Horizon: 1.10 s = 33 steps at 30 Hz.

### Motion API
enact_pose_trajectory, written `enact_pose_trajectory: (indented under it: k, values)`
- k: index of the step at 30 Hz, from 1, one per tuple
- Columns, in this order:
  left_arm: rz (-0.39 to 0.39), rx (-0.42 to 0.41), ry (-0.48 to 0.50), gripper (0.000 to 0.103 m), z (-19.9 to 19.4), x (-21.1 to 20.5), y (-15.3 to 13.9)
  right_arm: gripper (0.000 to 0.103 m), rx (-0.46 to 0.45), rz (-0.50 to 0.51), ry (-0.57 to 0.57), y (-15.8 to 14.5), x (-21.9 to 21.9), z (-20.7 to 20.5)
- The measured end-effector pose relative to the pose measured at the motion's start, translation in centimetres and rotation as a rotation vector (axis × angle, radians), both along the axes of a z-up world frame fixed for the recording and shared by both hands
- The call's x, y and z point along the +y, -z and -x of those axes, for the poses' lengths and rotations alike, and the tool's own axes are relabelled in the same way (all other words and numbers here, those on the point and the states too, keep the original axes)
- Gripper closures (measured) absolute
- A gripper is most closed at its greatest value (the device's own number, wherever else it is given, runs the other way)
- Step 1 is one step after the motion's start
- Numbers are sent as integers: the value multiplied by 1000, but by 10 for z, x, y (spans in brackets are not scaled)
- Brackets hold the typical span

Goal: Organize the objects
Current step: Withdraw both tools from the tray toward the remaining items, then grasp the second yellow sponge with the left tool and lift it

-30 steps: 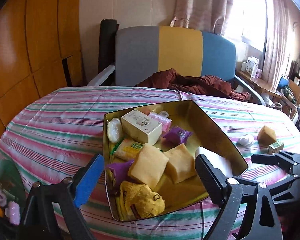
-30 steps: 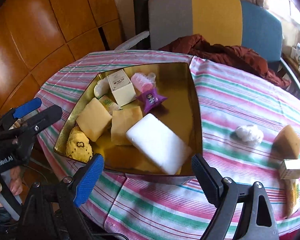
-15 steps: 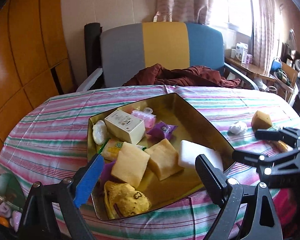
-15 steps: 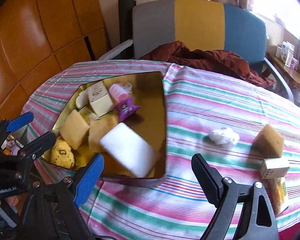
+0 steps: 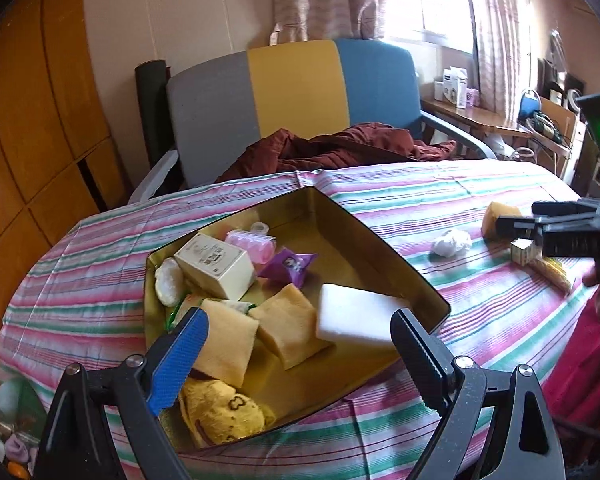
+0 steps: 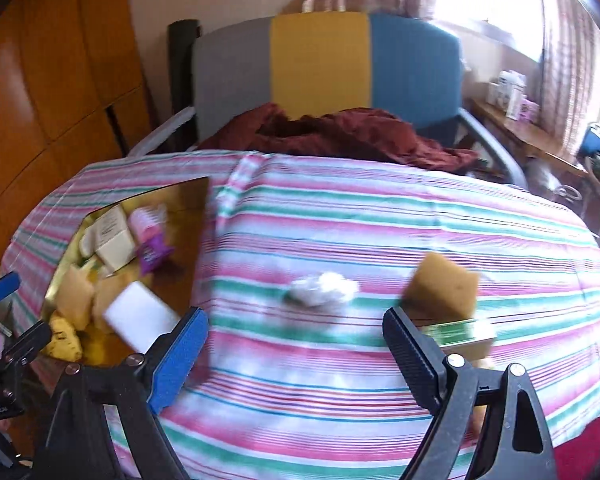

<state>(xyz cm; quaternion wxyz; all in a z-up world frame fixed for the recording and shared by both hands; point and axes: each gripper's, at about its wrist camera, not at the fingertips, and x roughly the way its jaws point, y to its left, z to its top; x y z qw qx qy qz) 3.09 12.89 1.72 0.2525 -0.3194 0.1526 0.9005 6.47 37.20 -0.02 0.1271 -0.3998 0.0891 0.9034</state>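
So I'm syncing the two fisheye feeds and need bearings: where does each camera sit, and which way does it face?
Left wrist: on the left gripper, facing the gold tin; own open jaws show, with the right gripper at the right edge.
Right wrist: on the right gripper, facing the striped tablecloth, white wad and sponge; own open jaws show, with the left gripper at the left edge.
Shared: tin, wad, sponge, chair.
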Motion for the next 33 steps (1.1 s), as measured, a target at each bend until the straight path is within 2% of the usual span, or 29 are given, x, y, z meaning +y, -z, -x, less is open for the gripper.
enact_pose_trajectory:
  k: [9, 17, 18, 21, 23, 26, 29, 33]
  values:
    - [30, 14, 62, 10, -7, 26, 0, 12, 3, -42, 147, -5, 66, -19]
    - [67, 24, 121, 10, -10, 52, 2, 12, -4, -56, 298, 10, 126, -35]
    - [70, 23, 127, 10, -10, 55, 2, 12, -1, -39, 321, 13, 133, -38]
    - [76, 16, 150, 10, -7, 67, 4, 12, 49, 126, 414, 25, 163, -52]
    - [75, 9, 170, 10, -7, 77, 5, 12, 59, 193, 488, 32, 178, -63]
    - [74, -1, 196, 10, -5, 93, 8, 12, 126, 300, 570, 34, 198, -83]
    - [74, -16, 225, 10, -3, 110, 10, 12, 144, 383, 610, 41, 208, -90]
    - [87, -15, 259, 10, -2, 133, 14, 12, 147, 405, 604, 43, 210, -90]
